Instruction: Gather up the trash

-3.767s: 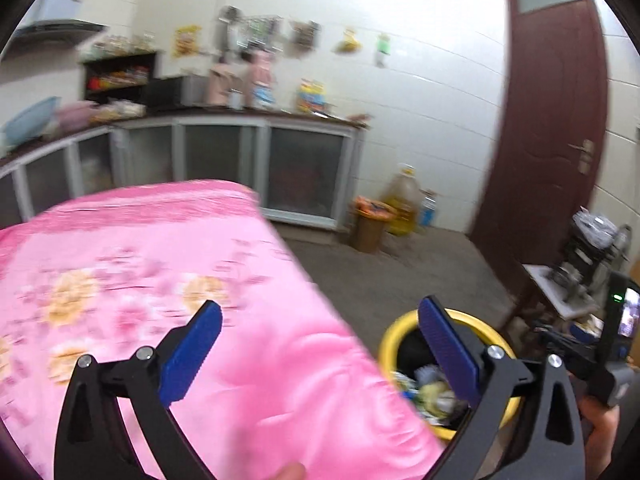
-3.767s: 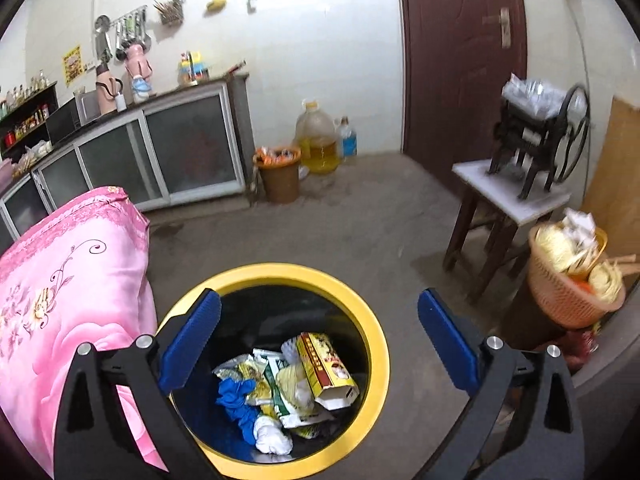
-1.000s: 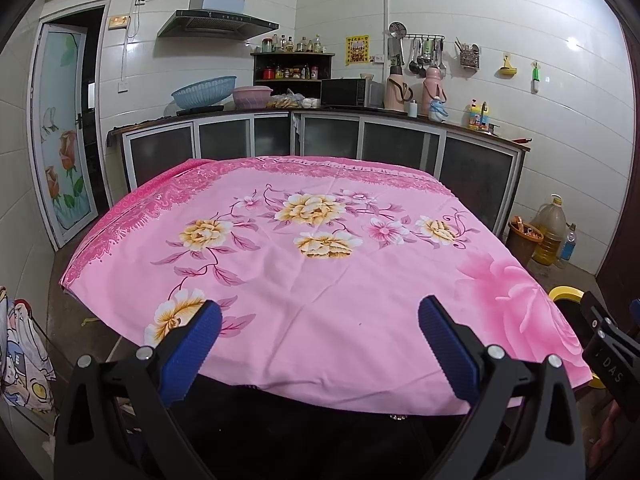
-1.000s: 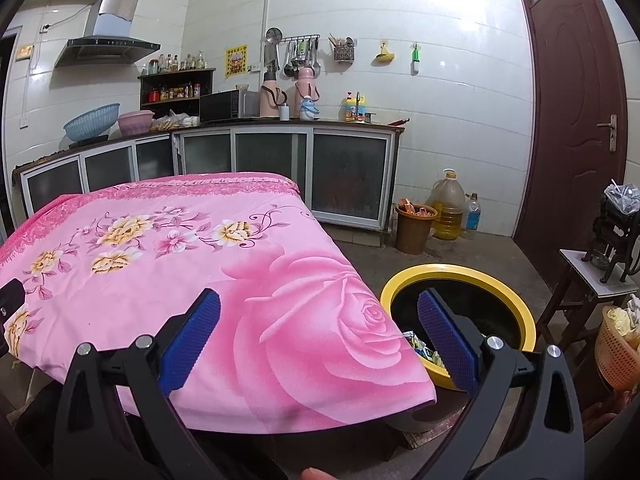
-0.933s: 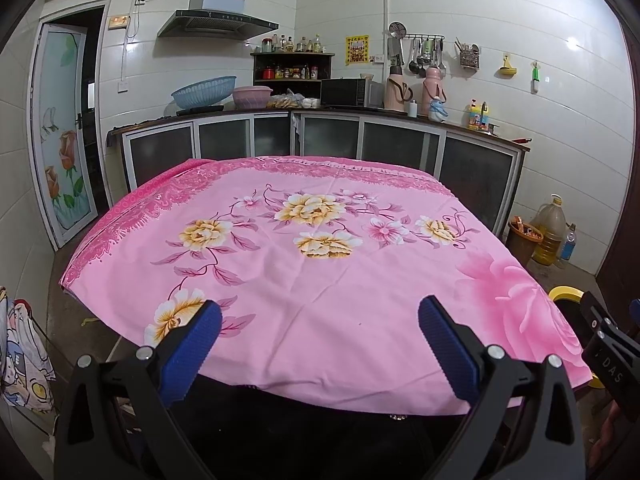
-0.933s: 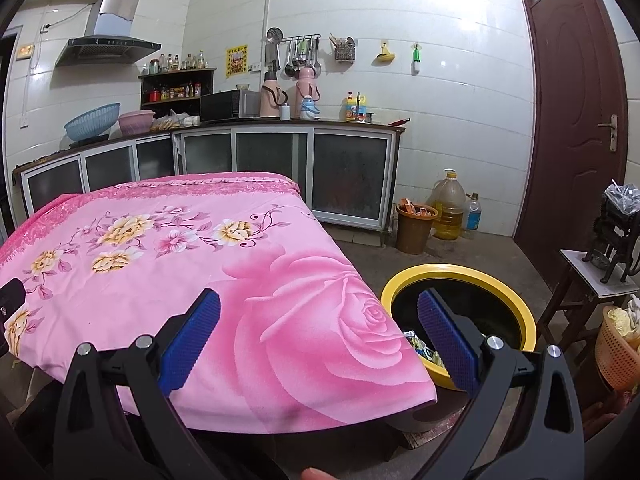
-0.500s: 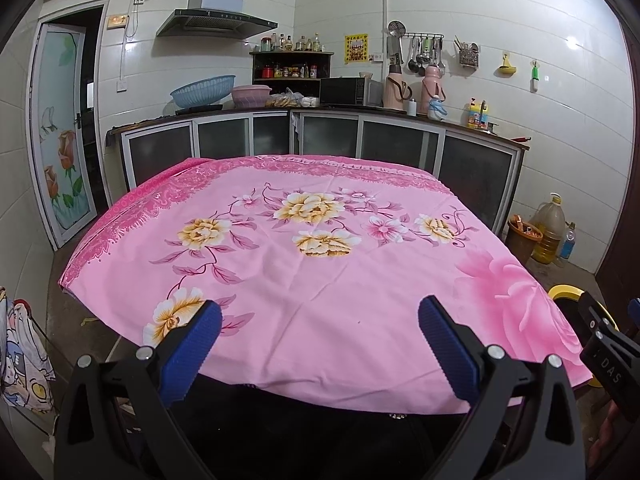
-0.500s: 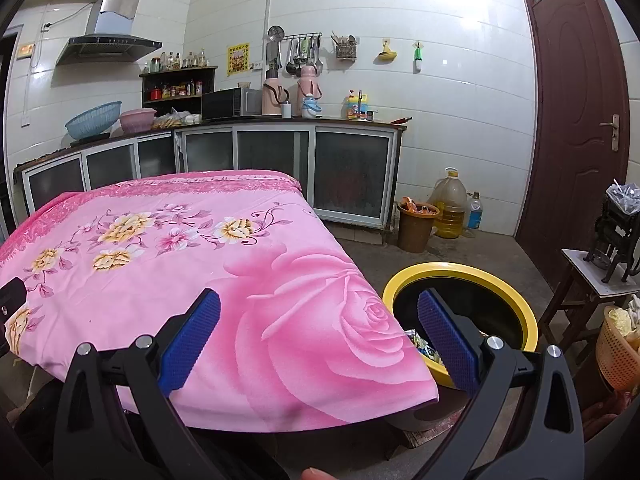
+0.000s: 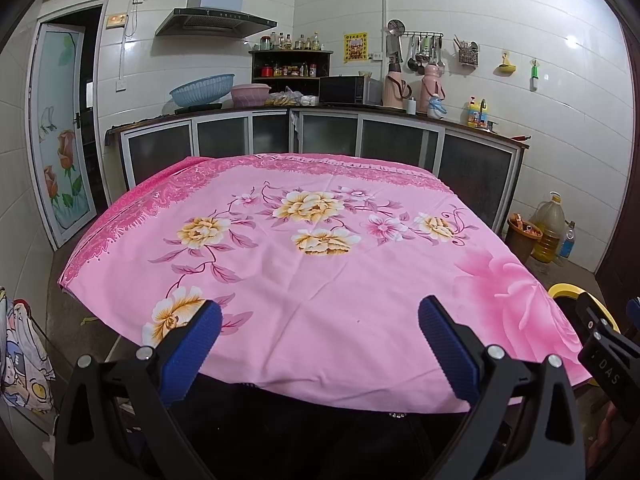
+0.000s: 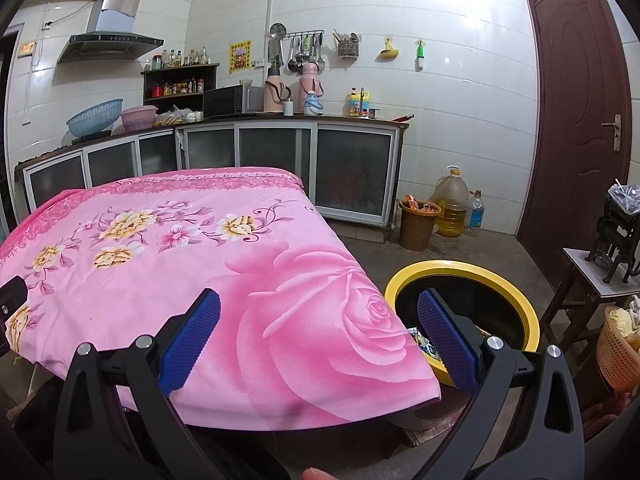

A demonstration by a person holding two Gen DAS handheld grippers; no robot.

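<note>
Pink cloth printed with yellow and white flowers covers the counter [image 9: 320,264] in front of us, and nothing lies on it in either view. We hold our left tongs [image 9: 318,344] low over its near edge with the blue pads [image 9: 191,346] spread wide apart and nothing between them; our right tongs [image 10: 318,340] hang the same way, blue pads [image 10: 447,343] well separated and empty, over the corner of the cloth that carries a large printed rose [image 10: 320,320]. Just beside that corner, on the concrete floor [image 10: 460,248], stands the bin [image 10: 520,300], black inside with a yellow rim, and a few wrappers [image 10: 420,342] show at its bottom past the right pad; the collected trash sits there. From the left view only a sliver of the yellow rim [image 9: 564,289] shows at the far right, behind the black body of the right tool [image 9: 608,364]. Beyond the cloth a run of glass-fronted cabinets [image 9: 360,140] carries a blue basket [image 9: 202,89], a pink bowl [image 9: 250,94], a microwave [image 9: 348,90] and two pink flasks [image 9: 394,84]. A range hood [image 9: 216,20] hangs on the white tiled wall, with ladles on a rail [image 9: 420,46] farther right. On the floor by the cabinets stand a brown bucket [image 10: 418,224], a big jug of yellow oil [image 10: 452,204] and a small bottle [image 10: 475,208]. A dark red door [image 10: 576,120] closes the right side, with a stool [image 10: 592,280] and an orange basket [image 10: 618,356] near it.
</note>
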